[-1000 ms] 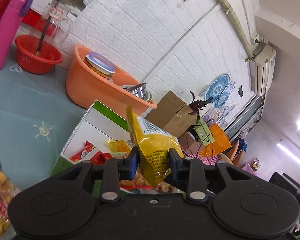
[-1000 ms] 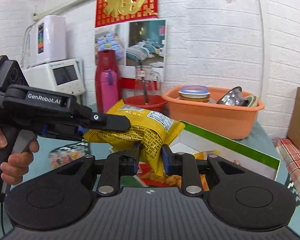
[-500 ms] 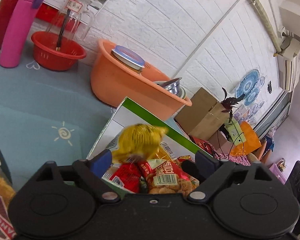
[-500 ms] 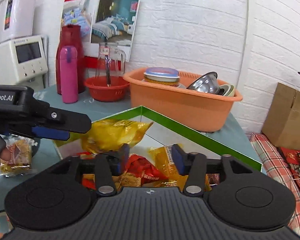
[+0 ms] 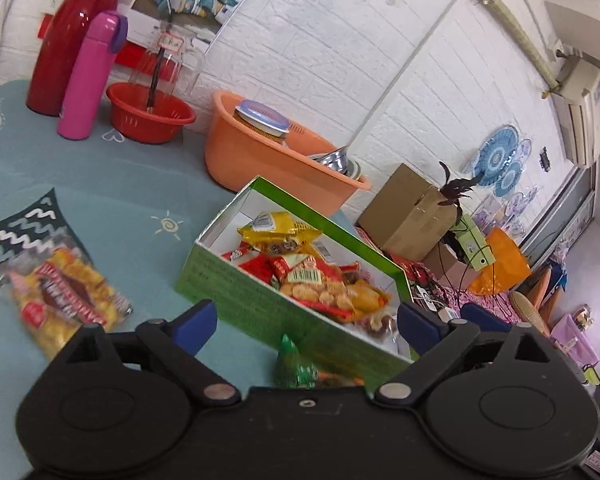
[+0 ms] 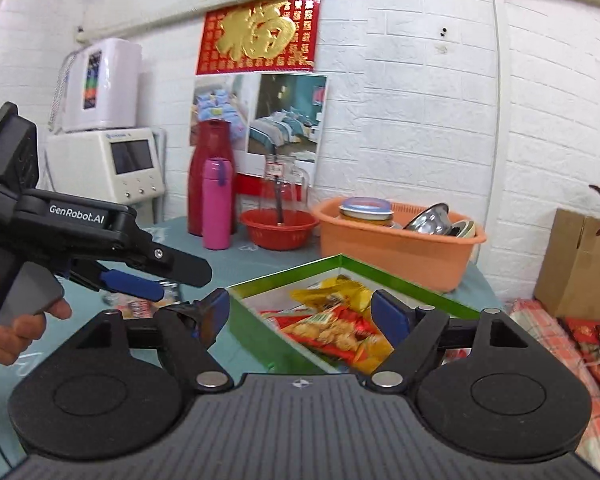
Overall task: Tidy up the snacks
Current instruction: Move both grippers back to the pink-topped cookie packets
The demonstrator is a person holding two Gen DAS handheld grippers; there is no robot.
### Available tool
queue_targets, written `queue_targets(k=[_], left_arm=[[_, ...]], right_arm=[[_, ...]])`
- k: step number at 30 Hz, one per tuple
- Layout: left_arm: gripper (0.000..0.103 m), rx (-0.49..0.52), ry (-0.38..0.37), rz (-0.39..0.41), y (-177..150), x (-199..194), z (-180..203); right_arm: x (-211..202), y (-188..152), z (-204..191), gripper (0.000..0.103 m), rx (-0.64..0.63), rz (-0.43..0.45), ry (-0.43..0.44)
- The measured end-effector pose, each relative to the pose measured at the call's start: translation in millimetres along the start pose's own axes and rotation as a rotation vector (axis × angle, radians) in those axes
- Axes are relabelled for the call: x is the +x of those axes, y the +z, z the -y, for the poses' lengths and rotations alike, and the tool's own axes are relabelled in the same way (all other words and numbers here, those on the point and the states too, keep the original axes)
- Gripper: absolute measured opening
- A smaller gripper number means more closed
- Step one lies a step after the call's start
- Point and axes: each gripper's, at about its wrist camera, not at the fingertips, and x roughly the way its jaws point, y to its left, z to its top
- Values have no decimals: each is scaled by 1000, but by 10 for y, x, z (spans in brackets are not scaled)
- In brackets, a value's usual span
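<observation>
The yellow snack packet [image 5: 278,236] lies in the green cardboard box [image 5: 236,288] on top of red and orange snack bags [image 5: 312,280]. My left gripper [image 5: 306,320] hangs open in front of the box's near wall, nothing between its fingers. In the right wrist view the same packet [image 6: 332,290] rests inside the box [image 6: 400,280]. My right gripper [image 6: 300,312] frames the box from the near side, its jaws opening with no pad on anything. The left gripper [image 6: 156,278], held by a hand, sits to its left. A loose snack bag [image 5: 66,292] lies on the cloth.
An orange basin [image 5: 252,152] with dishes stands behind the box, then a red bowl [image 5: 148,116], a pink bottle [image 5: 86,76] and a red flask [image 5: 68,36] by the wall. A small green packet [image 5: 294,368] lies against the box front. A brown carton [image 5: 404,212] sits beyond the table.
Both grippers were shut on the yellow packet above the box. They opened, the packet dropped into the box, and both grippers drew back from it.
</observation>
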Motion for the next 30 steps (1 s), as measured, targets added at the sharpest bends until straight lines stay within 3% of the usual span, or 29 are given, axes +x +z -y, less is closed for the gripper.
queue_targets(k=[3,6,13,22,25,29,30], left_arm=[[103,18,4,10,-196,-165,31],[103,25,-3,-30,-400,-181,36],[103,9,39,-117,-651,119,-64],[103,-49,61,-180,-614,466,-282],[87,-48,40,-203,-637,471,-286],[83,-40,31,-214,-662,462,-283],[83,-40,29,-217,-667,466,-287]], right_arm=[[-120,-168,-54,103,60,-38,75],[-174,-377,-142,103,118,-96,132],[-161,-728,-287,103,214,-192,142],[104,-842,-367,103,195,-249,173],[291,-803,-341,103,197,-268,176],[461,-780,-341,103,188,-300,198],[475,-784,-349,89,184,-310,211]])
